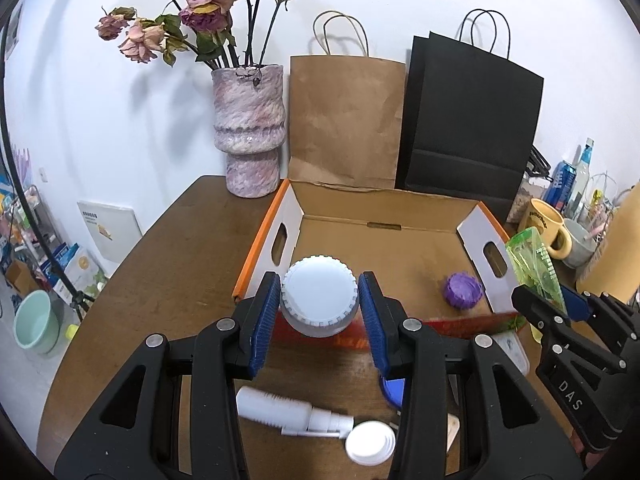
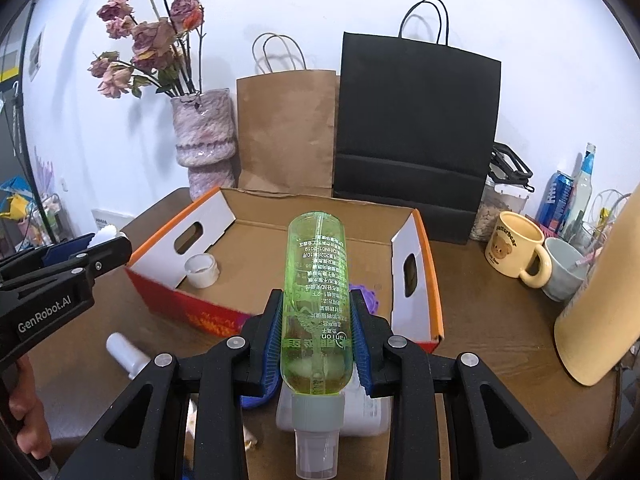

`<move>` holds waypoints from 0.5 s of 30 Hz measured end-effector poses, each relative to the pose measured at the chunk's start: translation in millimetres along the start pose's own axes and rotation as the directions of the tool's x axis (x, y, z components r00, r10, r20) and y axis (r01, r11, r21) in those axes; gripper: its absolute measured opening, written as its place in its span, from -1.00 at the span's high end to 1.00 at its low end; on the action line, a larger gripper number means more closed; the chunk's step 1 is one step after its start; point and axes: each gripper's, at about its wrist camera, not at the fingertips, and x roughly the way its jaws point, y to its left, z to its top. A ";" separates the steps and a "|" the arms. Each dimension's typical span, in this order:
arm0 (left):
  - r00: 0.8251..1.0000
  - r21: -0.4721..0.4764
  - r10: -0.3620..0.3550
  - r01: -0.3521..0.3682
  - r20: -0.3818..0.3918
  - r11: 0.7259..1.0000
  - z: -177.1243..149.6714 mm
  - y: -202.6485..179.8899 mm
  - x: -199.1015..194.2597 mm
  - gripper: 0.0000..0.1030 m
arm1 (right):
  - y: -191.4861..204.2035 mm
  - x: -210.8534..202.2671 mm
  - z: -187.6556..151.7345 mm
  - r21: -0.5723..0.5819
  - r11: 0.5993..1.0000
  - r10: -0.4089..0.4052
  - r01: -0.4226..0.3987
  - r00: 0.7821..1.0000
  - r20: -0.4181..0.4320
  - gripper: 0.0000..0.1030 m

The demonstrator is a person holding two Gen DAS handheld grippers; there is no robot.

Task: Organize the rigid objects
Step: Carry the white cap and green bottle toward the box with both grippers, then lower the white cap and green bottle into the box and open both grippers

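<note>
While you are carrying both loads toward the cardboard box (image 1: 384, 248) on the bench (image 1: 160, 264), treat each as a rigid plastic container.

On the left, the left gripper (image 1: 319, 304) is gripping the white-capped jar (image 1: 319, 300), with its fingers (image 1: 264, 320) clenched on the sides just below the ribbed cap. The jar is standing upright, cap toward the camera, and hanging over the box's near left wall. It is probably light and stiff; the smooth sides could slip, so keep the hold under the cap.

On the right, the right gripper (image 2: 318, 340) is clamping the green spray bottle (image 2: 318, 300) across its lower body. Its long axis is running along the fingers, base pointing at the box and nozzle back toward you. It is likely light and slick, and could pivot.
</note>
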 end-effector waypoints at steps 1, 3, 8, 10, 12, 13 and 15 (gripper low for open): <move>1.000 -0.002 0.001 -0.001 0.000 1.000 1.7 -0.2 2.9 0.29 | -0.7 3.1 1.7 0.002 1.000 0.001 -0.001 1.000 0.000 0.33; 1.000 -0.003 0.004 -0.004 0.000 1.000 5.0 -1.1 8.4 0.29 | -2.0 9.2 5.1 0.004 1.000 0.003 -0.003 1.000 -0.001 0.33; 1.000 0.004 0.011 -0.011 -0.014 1.000 11.6 -5.0 26.0 0.29 | -7.1 25.3 12.9 0.012 1.000 0.007 -0.007 1.000 -0.007 0.33; 1.000 0.008 0.014 -0.014 -0.019 1.000 13.5 -5.8 32.3 0.29 | -8.6 32.1 15.5 0.012 1.000 0.009 -0.009 1.000 -0.012 0.33; 1.000 0.013 0.017 -0.017 -0.021 1.000 15.6 -6.7 38.6 0.29 | -9.6 37.6 17.2 0.012 1.000 0.011 -0.010 1.000 -0.016 0.33; 1.000 0.014 0.020 -0.020 -0.021 1.000 16.3 -7.3 41.3 0.29 | -10.1 41.2 18.2 0.010 1.000 0.012 -0.012 1.000 -0.019 0.33; 0.999 0.015 0.023 -0.023 -0.023 1.000 18.7 -7.4 47.0 0.29 | -11.2 47.9 20.5 0.006 1.000 0.014 -0.014 1.000 -0.025 0.33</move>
